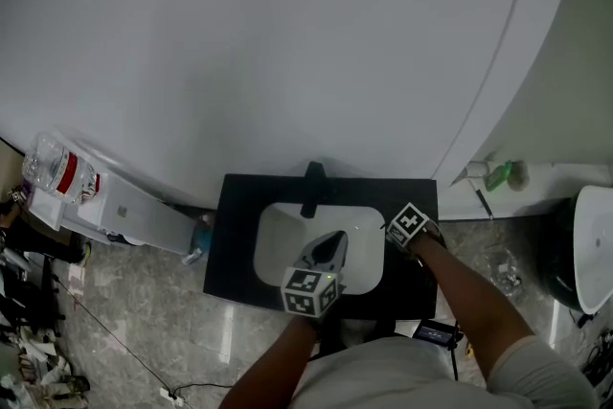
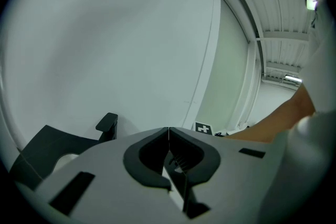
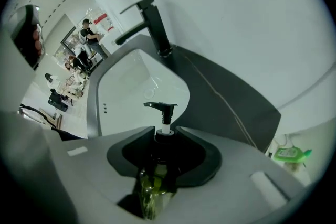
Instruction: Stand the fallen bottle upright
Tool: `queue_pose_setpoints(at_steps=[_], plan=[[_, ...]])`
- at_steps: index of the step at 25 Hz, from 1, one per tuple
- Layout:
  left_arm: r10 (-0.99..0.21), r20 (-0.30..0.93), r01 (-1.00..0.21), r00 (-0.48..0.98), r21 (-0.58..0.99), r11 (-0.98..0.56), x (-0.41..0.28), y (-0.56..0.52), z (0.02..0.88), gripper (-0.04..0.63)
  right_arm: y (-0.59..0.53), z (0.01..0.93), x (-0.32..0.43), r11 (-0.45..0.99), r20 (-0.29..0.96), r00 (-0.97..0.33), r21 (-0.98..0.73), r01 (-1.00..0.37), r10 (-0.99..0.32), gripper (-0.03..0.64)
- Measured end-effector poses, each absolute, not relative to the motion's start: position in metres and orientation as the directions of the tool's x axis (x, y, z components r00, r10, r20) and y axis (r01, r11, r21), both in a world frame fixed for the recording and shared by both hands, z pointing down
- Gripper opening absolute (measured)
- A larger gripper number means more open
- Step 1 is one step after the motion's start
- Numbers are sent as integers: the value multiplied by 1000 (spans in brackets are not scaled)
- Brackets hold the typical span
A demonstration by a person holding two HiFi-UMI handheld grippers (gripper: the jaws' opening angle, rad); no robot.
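Two jaws of the right gripper [image 3: 164,131] sit closed around the bottle [image 3: 152,186] at its neck. The tips lie against the collar on either side. The pump head pokes out at 12 o'clock, and the yellow-green body shows in the hollow behind the tips. Read as a grip, light at best. The bottle appears to lie on its side at the 3 o'clock rim of the basin [image 3: 131,78], pump end toward the white of it. The head view hides it under the gripper.

Left gripper [image 2: 168,131]: jaws closed tip to tip, nothing between. It hangs at 6 o'clock of the basin, pointing across it at the wall [image 2: 105,34].

Step in hand (judgement): secure the hold, then swing the base down. The neck is narrow and round, so the body may pivot or slip. Squeeze square on the collar, lift just clear and rotate slowly. Set the base flat on the table [image 3: 226,98] and release only once it stands. The idle left gripper could steady the body.

Surroundings:
- Faucet [image 3: 153,21] at 12 o'clock beyond the basin, well apart from the pump.
- The basin edge is the hazard: a slipped bottle would roll in.
- Green spray bottle [image 3: 290,153] at 4 o'clock, off the table and out of the way.
- People [image 3: 86,34] far off at 10 o'clock.
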State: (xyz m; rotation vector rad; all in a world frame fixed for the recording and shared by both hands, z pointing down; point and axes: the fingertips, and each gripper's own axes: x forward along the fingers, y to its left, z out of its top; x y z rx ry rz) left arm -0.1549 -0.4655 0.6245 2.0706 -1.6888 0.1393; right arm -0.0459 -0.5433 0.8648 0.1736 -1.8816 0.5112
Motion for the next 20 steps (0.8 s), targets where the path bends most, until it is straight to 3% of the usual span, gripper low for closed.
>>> queue_pose_setpoints(at_steps=[6,13,20], plan=[[-897,325,-936,299,283,-210,-135,-467,606,8,-529,803,-21,898,849,-523,-173,-405,-73,115],[-869,287,-901,404,291,-322,-94,-466,591,8,-497,784,30,842,755,-570,-45,-538,-324,115],[-837,278,-873,471,279,-399,-67,-460,583,8,-483,787,49,797,725,-566,-39,-603,-393,112]])
